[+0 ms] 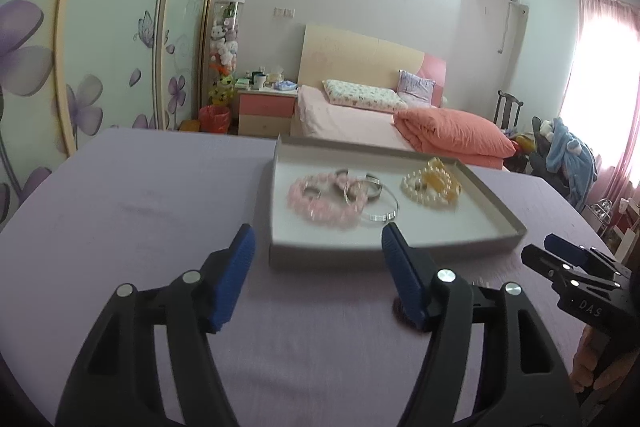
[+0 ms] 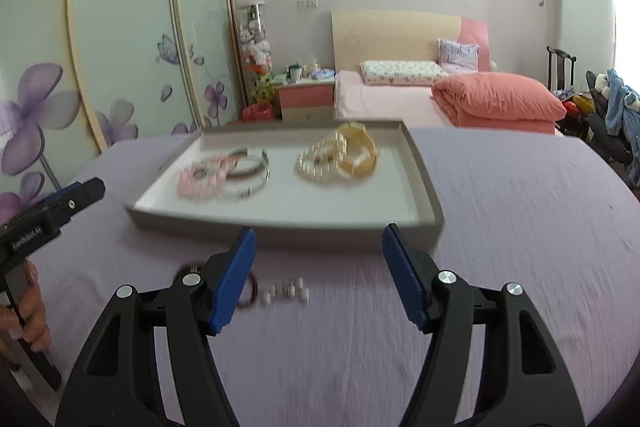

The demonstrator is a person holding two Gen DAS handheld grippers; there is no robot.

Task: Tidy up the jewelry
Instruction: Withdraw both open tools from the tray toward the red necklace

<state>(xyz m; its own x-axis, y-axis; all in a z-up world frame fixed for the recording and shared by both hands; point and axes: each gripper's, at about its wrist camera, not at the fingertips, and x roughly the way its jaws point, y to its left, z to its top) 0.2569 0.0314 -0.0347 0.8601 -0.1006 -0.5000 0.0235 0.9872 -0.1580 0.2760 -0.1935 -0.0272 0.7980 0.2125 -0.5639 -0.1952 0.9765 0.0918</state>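
Lilac cloth (image 1: 132, 211) covers the table across the lower half of both views. In the left wrist view, the left gripper (image 1: 318, 243) fills the bottom of the frame with its blue-padded fingers (image 1: 240, 259) spread wide apart and nothing between them. Just above them, at centre, sits a shallow grey tray (image 1: 496, 203) with a white floor. Inside it, from left to right, lie a pink bead bracelet (image 1: 320, 207), a few silver bangles (image 1: 372, 195) overlapping it, and then, a little apart, a pearl bracelet (image 1: 420, 193) touching an amber bracelet (image 1: 442, 179). At the right edge of that frame the right gripper (image 1: 560, 251) shows from the side, and from here I cannot tell how its fingers stand.

In the right wrist view, the left gripper (image 2: 86, 193) pokes in at the left edge, held by a hand (image 2: 30, 311). Bottom centre, the right gripper (image 2: 318, 243) hangs released, its fingers (image 2: 400, 259) wide apart and empty. Just in front of its left finger, on the cloth outside the tray and below the tray's near wall, lie a dark bead bracelet (image 2: 249, 291), partly hidden, and a blurred white bead bracelet (image 2: 286, 294) beside it. Across the upper right of the frame stands a bed (image 2: 384, 95) with a folded orange quilt (image 2: 500, 99).
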